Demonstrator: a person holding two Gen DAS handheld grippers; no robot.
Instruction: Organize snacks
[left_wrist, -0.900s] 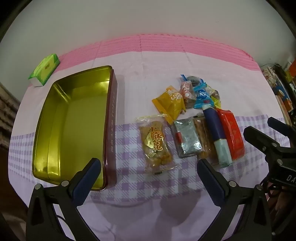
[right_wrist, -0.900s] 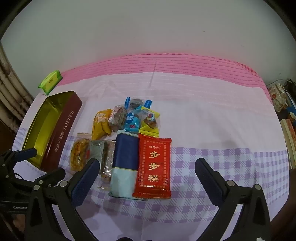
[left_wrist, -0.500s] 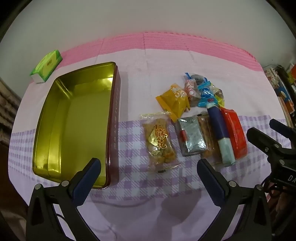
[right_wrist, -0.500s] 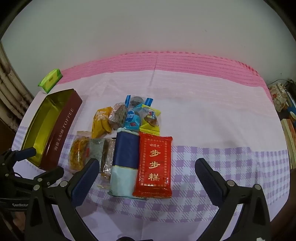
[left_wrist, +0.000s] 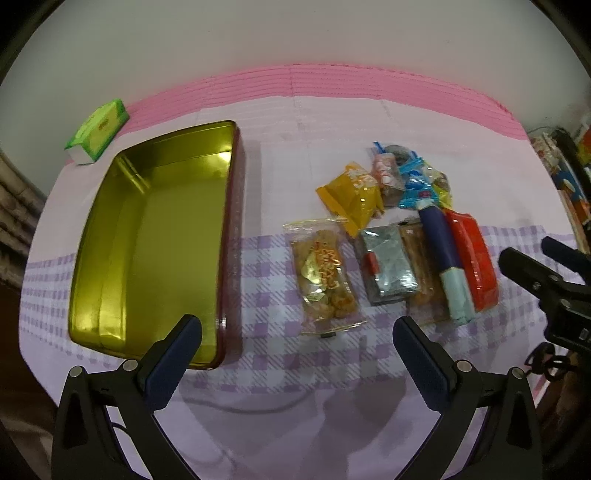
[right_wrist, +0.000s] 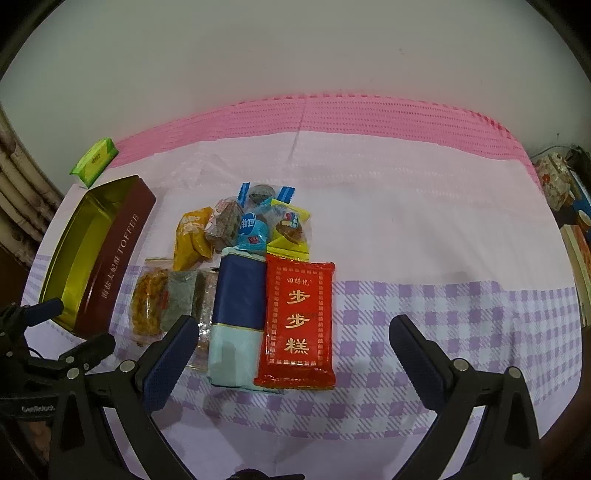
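A pink and lilac-checked cloth covered the tabletop (left_wrist: 280, 122) below a pale wall. The left gripper (left_wrist: 295, 334) and right gripper (right_wrist: 293, 332) both hung spread wide, holding nothing. Mid-frame lay the snacks (left_wrist: 399, 236), the red packet (right_wrist: 299, 317) nearest the right gripper; the empty tin (left_wrist: 155, 236) sat at their left.

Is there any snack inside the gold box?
No, the gold box shows only its bare shiny bottom; the snacks lie beside it.
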